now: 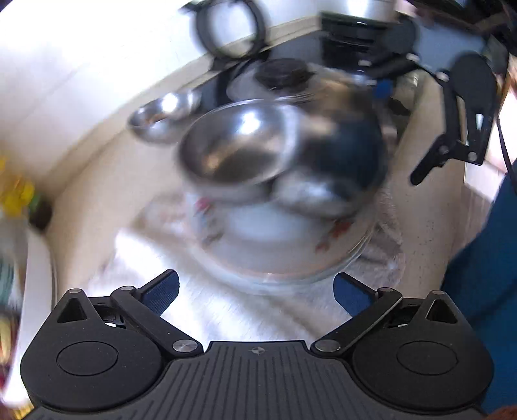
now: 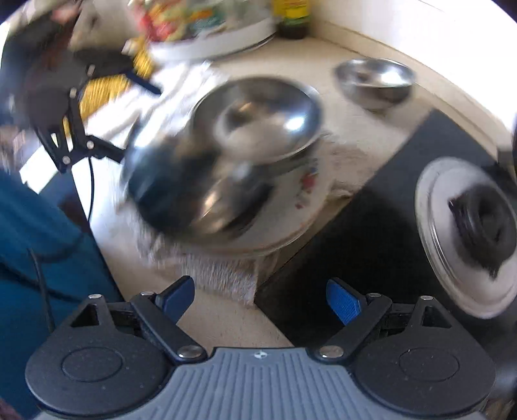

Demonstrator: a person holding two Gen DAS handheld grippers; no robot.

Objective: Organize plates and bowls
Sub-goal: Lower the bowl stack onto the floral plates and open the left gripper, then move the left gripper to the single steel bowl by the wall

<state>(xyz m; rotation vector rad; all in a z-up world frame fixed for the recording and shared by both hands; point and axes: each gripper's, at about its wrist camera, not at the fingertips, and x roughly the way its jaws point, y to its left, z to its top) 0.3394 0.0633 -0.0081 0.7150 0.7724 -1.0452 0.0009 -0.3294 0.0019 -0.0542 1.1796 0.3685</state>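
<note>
**Inspector:** Starting with the stack: a steel bowl (image 1: 236,152) sits tilted on top of a larger dark steel bowl (image 1: 352,152), and both rest on a white plate with a floral rim (image 1: 258,239). That plate lies on a clear glass plate (image 1: 355,261), all on a pale cloth (image 1: 200,300) spread over the bench (image 1: 97,181).

**Clerk:** Any other dishes?

**Inspector:** One small steel bowl (image 1: 163,118) stands alone on the bench, apart from the stack, toward the wall. The right wrist view shows it too, beyond the stack.

**Clerk:** The claws?

**Inspector:** Left claw (image 1: 257,290): released, jaws spread wide, blue pads bare, nothing between them. It hangs over the cloth just short of the glass plate and touches nothing. Right claw (image 2: 260,299): likewise released and empty, jaws wide, above the cloth's fringed edge and the border of a black cooktop (image 2: 371,206). From the left wrist view the right claw shows at the far right, beside the stack, not touching it.

**Clerk:** Surroundings?

**Inspector:** A pot lid with a black knob (image 2: 468,232) lies on the cooktop. A white tray of coloured packets (image 2: 206,32) and a dark bottle with a yellow label (image 2: 292,19) stand at the back of the bench. A blue sleeve (image 2: 35,232) shows at the near edge.

**Clerk:** Readable writing?

**Inspector:** None. Both views are blurred, and the bottle's label cannot be read.
</note>
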